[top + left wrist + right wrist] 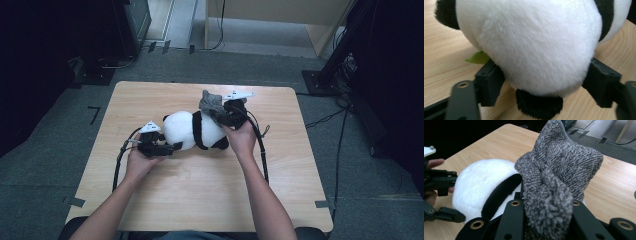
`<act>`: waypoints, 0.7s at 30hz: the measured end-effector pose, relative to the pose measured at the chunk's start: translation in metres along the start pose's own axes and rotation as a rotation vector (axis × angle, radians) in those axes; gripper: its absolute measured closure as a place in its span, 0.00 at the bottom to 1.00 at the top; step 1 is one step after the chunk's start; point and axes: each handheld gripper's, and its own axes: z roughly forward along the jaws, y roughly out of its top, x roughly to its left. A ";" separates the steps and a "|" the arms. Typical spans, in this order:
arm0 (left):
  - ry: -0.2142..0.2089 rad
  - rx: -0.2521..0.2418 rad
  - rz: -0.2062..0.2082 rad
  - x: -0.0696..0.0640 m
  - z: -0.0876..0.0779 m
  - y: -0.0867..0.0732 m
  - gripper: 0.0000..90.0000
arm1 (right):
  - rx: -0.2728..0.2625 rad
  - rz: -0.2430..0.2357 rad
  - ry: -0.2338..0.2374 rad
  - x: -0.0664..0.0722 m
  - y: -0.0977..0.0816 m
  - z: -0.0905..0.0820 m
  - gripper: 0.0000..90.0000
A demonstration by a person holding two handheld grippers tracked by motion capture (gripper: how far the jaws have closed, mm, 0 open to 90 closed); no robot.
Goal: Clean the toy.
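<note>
The right gripper [224,111] is clamped tight on a grey knitted sock [211,102], whose bunched fabric fills the gap between its black jaws in the right gripper view, the loose end [564,157] standing up and away from the hand. It hovers just over the far-right end of a plush panda [195,131], with the sock touching or nearly touching the toy's black band.

The left gripper [167,148] sits low at the panda's other end, its jaws spread wide around the white rounded bottom [536,47]. In the left gripper view the pads stand close at either flank of the fur; whether they press on it I cannot tell. A small black tuft [539,105] hangs between them.

The panda lies on its side near the middle of the wooden table [200,190], long axis running left to right and tilted slightly away toward the right. A green scrap [479,57] peeks out underneath.
</note>
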 end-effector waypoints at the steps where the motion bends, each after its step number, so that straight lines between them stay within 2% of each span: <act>1: 0.000 0.014 0.010 0.001 -0.002 0.002 0.24 | -0.001 0.001 0.002 0.000 0.000 0.000 0.87; 4: -0.001 0.048 0.037 0.005 -0.010 0.009 0.22 | 0.003 -0.006 0.011 -0.001 0.000 0.000 0.87; 6: -0.003 0.026 0.066 0.008 -0.019 0.012 0.23 | 0.004 -0.016 0.012 -0.002 0.000 0.000 0.87; 9: -0.007 -0.020 0.100 0.015 -0.030 0.016 0.24 | 0.002 -0.004 0.023 -0.004 0.000 0.000 0.87; 13: -0.030 -0.069 0.103 0.028 -0.039 0.028 0.24 | 0.000 -0.011 0.024 -0.004 0.000 0.000 0.87; 15: -0.060 -0.083 0.105 0.033 -0.040 0.037 0.24 | -0.001 -0.014 0.026 -0.004 0.000 0.000 0.87; 17: -0.075 -0.085 0.129 0.035 -0.038 0.048 0.25 | -0.005 -0.016 0.033 -0.006 -0.001 0.000 0.87; 21: -0.083 -0.057 0.173 0.040 -0.025 0.064 0.26 | -0.009 -0.007 0.041 -0.007 -0.001 0.000 0.86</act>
